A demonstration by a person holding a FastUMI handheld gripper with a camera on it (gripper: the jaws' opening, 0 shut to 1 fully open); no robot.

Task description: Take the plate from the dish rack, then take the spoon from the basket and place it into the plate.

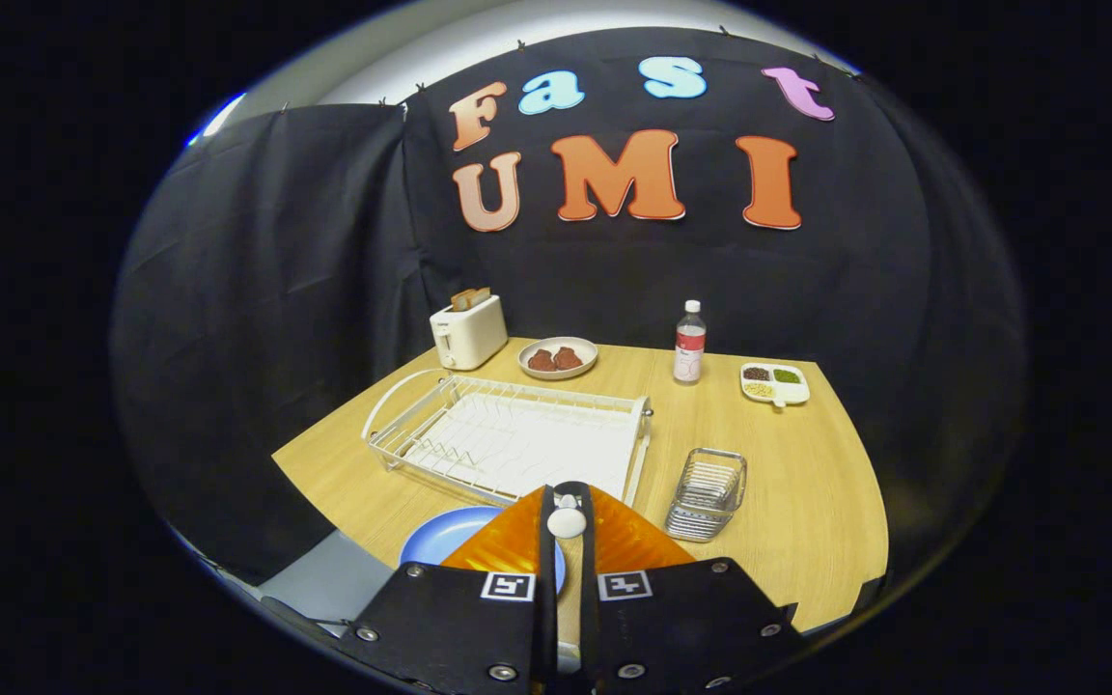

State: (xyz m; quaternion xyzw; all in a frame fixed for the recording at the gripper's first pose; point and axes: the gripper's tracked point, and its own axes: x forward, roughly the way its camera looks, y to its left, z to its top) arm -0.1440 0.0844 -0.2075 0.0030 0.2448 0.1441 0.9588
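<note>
Tongs (567, 516) are nearly closed, gripping a white spoon (567, 522) between the fingers, held above the blue plate (440, 541). Plate is sitting on the worktop (797, 502) near edge, just in front of the empty dish rack (517, 439). Wire basket (708, 493) is standing right of the rack.

We hold the gripper (568, 507) above the near side of the table (807, 502), its fingers pressed on a white spoon (567, 522). Under the fingers lies the blue plate (440, 541). Just ahead stands the white rack (517, 439), with the wire basket (708, 492) beside it. Farther back we see a toaster (467, 330), a dish (558, 357), a bottle (689, 343) and a small tray (775, 383).
</note>
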